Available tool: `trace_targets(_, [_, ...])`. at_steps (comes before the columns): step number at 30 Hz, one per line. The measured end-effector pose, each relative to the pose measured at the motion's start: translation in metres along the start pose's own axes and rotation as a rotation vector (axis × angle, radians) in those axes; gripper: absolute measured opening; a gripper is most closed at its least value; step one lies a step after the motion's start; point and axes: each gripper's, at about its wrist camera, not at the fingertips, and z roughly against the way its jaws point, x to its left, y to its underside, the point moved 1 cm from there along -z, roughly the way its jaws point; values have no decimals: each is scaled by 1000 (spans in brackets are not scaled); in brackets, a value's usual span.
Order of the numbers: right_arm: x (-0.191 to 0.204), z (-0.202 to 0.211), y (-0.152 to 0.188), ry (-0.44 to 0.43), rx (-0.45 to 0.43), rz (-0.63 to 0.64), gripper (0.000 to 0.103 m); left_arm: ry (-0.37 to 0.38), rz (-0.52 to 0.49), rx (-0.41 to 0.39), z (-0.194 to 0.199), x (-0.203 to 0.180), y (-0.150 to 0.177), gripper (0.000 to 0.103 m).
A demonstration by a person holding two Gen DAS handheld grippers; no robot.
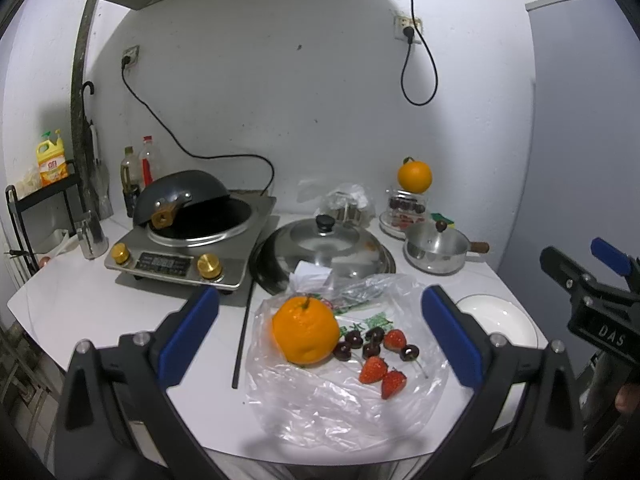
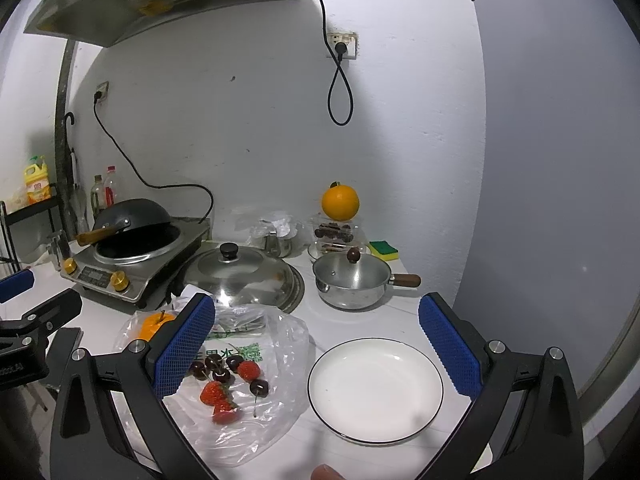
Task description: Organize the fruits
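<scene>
Only readable writing afaict: "DAS" in white on the black body of the right gripper (image 1: 600,276) as seen from the left cam, plus green printed characters on the plastic bag (image 2: 276,344), too warped to read. The yellow detergent jug (image 1: 51,158) on the rack has a red label, can't make it out tho. Fruit is all on that bag, spread flat on the white counter (image 1: 100,300): big orange (image 1: 305,330) w/ stem pointing up and slightly toward the wall, dark cherries (image 1: 362,346) just right of it, stems going every which way, and three strawberries (image 1: 380,372). The two nearer strawberries touch, tips pointing roughly toward the camera. Empty white plate (image 2: 375,390) w/ dark rim sits right of the bag. Second orange (image 2: 340,202) sits atop a clear container at the back. Left gripper (image 1: 320,336) has its jaws spread wide, holding nothing, orange framed between them. Right gripper also wide apart, empty, above bag edge and plate.
</scene>
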Motion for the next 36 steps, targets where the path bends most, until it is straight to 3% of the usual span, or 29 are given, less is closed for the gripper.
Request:
trace_targets(27, [4,0,3,-12,6,5,103,-16,2,-10,3,4,-2,102])
trace_targets(36, [11,-18,2,-43,32,16,103,-32,12,3,-8,12,-4,102])
